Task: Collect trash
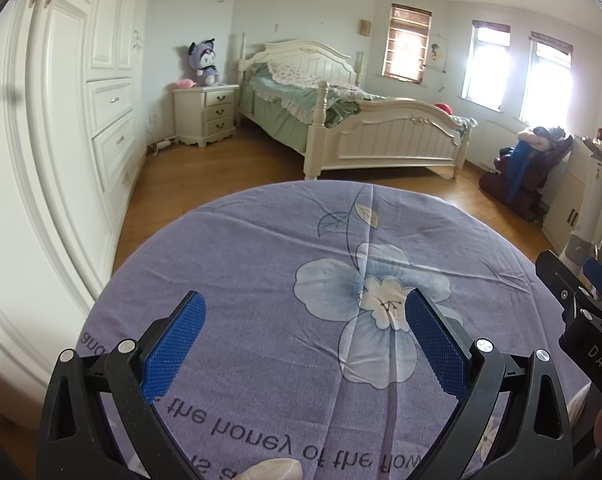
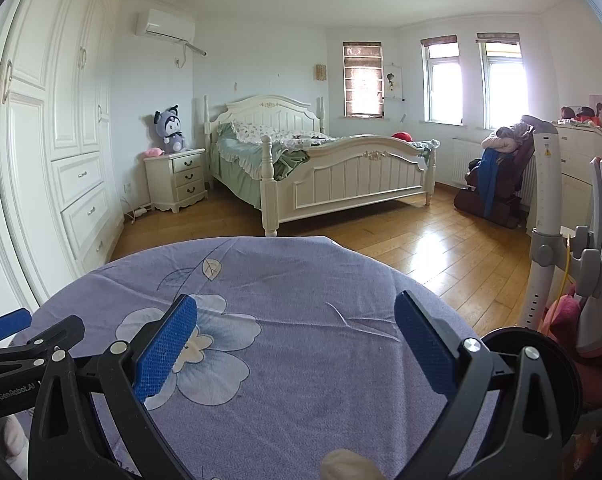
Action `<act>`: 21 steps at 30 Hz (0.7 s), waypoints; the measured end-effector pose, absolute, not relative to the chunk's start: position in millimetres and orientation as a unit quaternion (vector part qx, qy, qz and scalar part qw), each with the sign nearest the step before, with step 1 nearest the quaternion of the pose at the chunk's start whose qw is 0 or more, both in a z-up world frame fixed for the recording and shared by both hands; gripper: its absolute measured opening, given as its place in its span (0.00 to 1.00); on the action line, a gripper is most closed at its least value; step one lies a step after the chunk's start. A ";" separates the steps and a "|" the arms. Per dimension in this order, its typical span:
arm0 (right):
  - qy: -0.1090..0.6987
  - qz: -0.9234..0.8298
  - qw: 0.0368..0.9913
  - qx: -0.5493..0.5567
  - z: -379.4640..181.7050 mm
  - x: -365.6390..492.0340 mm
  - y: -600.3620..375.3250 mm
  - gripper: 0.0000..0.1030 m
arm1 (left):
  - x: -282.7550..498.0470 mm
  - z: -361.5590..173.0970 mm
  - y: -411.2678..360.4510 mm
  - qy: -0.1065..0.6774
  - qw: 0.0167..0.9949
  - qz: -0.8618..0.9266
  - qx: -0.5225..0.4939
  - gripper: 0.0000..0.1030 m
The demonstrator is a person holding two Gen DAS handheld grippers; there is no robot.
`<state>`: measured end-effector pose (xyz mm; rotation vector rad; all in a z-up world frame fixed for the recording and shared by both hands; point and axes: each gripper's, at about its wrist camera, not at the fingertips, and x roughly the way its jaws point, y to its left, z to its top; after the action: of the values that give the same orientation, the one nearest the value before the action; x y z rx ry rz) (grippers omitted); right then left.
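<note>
Two tongs (image 1: 305, 316) (image 2: 295, 316), one bed (image 2: 321, 168), one nightstand (image 2: 177, 178), three windows (image 2: 363, 80)

Bedroom, wood plank floor (image 2: 401, 248). Cream bed (image 2: 321, 172) with green bedding against far wall, nightstand (image 2: 177, 180) left of it, plush toy (image 2: 171, 130) on top. White built-in wardrobe (image 2: 61, 120) along left wall, AC unit (image 2: 165, 26) high up. Three windows (image 2: 501, 88), right two blown out by daylight.

Bed (image 2: 325, 168) behind table (image 2: 301, 360)

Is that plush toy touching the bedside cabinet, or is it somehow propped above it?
Touching. In the right wrist view the plush toy sits right on top of the bedside cabinet, with no gap beneath it; the left wrist view agrees.
</note>
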<state>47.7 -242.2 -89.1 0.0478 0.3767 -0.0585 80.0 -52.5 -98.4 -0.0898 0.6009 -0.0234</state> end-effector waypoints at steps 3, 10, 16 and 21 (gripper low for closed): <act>0.187 -0.029 0.982 0.024 -88.9 47.8 -242.2 0.95 | 79.9 -98.6 -52.1 0.296 0.954 -0.012 -0.044 0.95; 0.191 -0.027 0.981 0.023 -89.7 48.9 -242.2 0.95 | 80.8 -99.7 -52.9 0.299 0.953 -0.012 -0.043 0.95; 0.197 -0.026 0.980 0.021 -89.8 50.8 -242.2 0.95 | 82.6 -103.5 -55.4 0.304 0.952 -0.014 -0.043 0.95; 0.199 -0.025 0.979 0.019 -89.7 50.9 -241.8 0.95 | 84.8 -103.0 -55.4 0.306 0.951 -0.014 -0.043 0.95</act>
<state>50.9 -241.8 -89.7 0.0377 0.4011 -0.0513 84.8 -55.4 -103.0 -0.0883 0.6214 -0.0285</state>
